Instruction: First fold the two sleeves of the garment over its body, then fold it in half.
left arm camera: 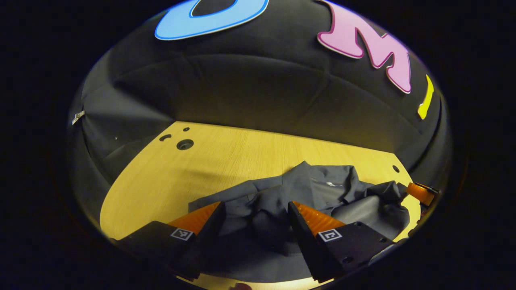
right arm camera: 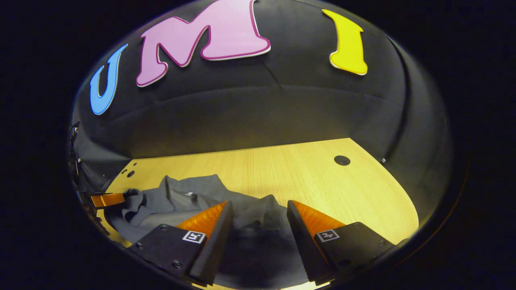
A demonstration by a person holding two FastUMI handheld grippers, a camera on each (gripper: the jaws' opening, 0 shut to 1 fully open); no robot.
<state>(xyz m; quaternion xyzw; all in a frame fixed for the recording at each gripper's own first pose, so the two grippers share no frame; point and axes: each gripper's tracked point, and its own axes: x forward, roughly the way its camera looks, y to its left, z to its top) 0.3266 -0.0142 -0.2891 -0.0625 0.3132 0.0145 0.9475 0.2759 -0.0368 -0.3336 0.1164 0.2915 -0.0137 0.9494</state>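
Your garment [left arm camera: 322, 193] lies crumpled on the near part of the table [left arm camera: 225, 161], dark grey, its collar toward the far wall and folds bunched up across the body. Your left tool [left arm camera: 254, 209] hangs just above its left part with fingers wide apart and nothing between them but cloth below. Your right tool [right arm camera: 258, 209] sits over the garment's right edge, equally wide, gripping nothing. In the left gripper view, the right tool's tip shows at the garment's far right side.
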